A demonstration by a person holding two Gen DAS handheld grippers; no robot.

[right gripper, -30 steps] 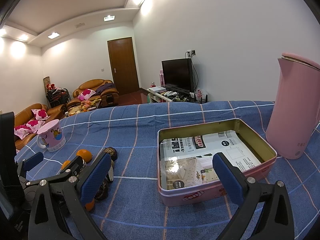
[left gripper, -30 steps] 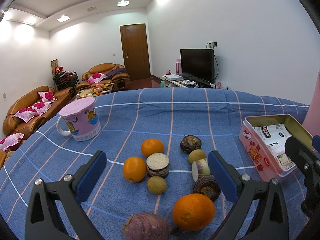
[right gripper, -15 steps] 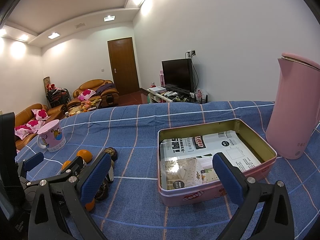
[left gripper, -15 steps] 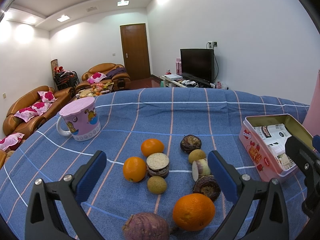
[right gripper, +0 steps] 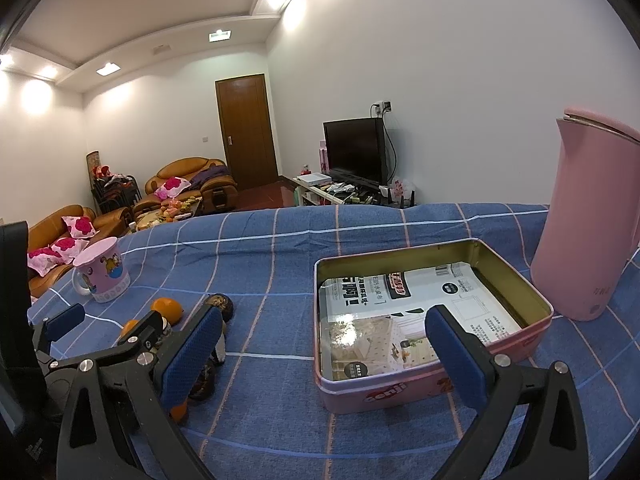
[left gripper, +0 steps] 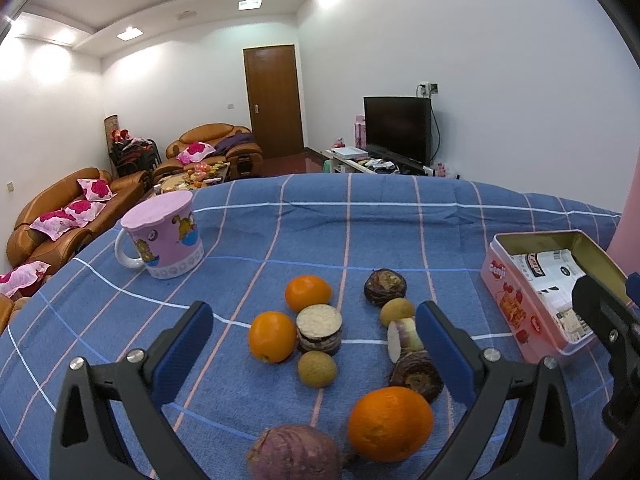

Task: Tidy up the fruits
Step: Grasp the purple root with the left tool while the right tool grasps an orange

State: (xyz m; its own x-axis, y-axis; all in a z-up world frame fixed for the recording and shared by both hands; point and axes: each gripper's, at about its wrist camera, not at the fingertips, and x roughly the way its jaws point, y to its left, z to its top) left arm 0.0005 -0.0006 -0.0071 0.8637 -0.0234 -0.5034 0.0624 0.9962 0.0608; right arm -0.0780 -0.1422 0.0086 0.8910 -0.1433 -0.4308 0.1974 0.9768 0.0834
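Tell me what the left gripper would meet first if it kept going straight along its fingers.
Probably the cut round piece among the fruit, roughly centred ahead of the open left gripper; the small brown fruit nearer could come first. Depth is unclear.

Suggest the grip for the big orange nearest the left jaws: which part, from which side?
Grip the large round orange across its widest middle, coming down from above and slightly behind. It is a smooth ball, so off-centre pads would likely slip. A dark brown chestnut-like piece crowds its far side and a purple root its left; the open left gripper already spans it.
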